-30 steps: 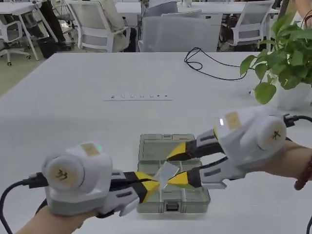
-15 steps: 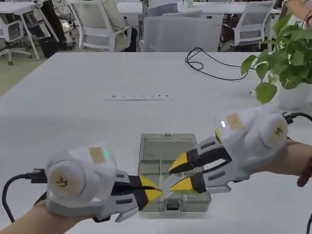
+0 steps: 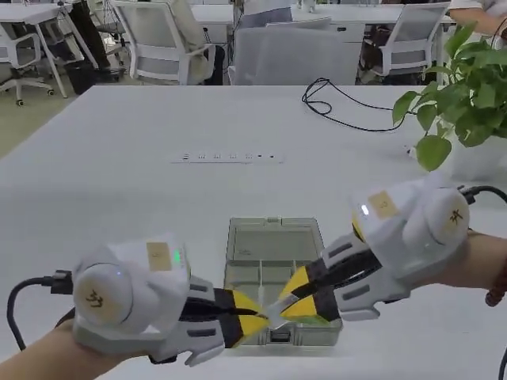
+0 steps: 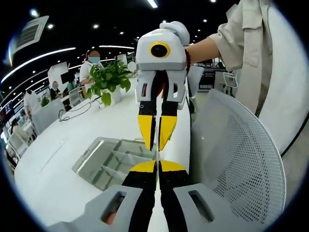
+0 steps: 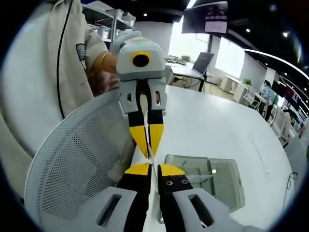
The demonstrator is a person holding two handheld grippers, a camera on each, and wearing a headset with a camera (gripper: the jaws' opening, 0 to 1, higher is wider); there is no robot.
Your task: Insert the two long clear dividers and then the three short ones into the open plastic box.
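**Divider pinched from both ends over front of box**

Pinched one clear divider (image 3: 275, 313) from both ends: with the left gripper (image 3: 255, 321) reaching in from the near left, and with the right gripper (image 3: 295, 303) reaching in from the right. Met almost tip to tip just above the front wall of the open box (image 3: 273, 236) on the white table (image 3: 158, 198).

Jaws pressed close together on both sides, with nothing but the thin sheet between. Read as pinching, though seen edge-on in both gripper views and hard to make out there.

Held up off the box, tilted, not yet down in any slot. Oriented with the long axis roughly from one set of tips to the other, left to right across the box, rising a little toward the right gripper. Could not tell whether a long piece or a short one.

Noted seated dividers (image 4: 126, 158) standing in the compartments, so judged the task partway done.

Judged the next move a short drop, with the box right under the tips and neither hand nearer, since both were on the piece. Would likely need levelling and lining up with a slot first. Risk of bowing or slipping the thin plastic if squeezed end to end.
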